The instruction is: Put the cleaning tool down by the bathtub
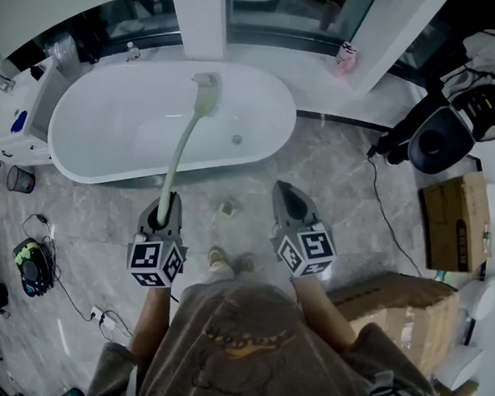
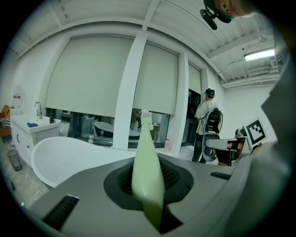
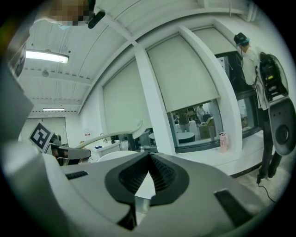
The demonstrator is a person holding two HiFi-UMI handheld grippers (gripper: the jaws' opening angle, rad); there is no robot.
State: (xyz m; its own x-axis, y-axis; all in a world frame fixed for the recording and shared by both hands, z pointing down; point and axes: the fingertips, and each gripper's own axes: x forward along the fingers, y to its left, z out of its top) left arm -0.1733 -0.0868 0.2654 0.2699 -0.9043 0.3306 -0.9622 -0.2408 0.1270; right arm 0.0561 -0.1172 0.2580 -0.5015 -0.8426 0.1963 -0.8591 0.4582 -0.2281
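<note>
**Carry phase of the put-down, tool not yet released.** The left hand-held gripper [image 1: 166, 205] is clamped on the lower end of the long-handled cleaning brush [image 1: 180, 151]. In the left gripper view the pale green handle rises from between the closed pads and ends in a small white bristle head [image 2: 145, 114]. Seen from the head view, the handle slants forward and up, so that the brush head [image 1: 205, 93] hangs over the basin of the white bathtub [image 1: 86, 157]. The brush rests on nothing.

The right hand-held gripper [image 1: 286, 196] is empty, its jaws drawn together at the tips with nothing between them.

**Pose.** Both forearms reach forward side by side from the person, who stands on the marble floor [image 1: 338, 175] facing the long side of the tub. Each gripper points at the tub and slightly downward, marker cube toward the head camera. The two are near each other but apart.

**Next move, as judged.** The brush head has to come off the basin and the whole tool has to go low, onto the floor strip beside the tub wall or leaning against it. Only then should the left jaws part — opening now would probably drop the brush.
</note>
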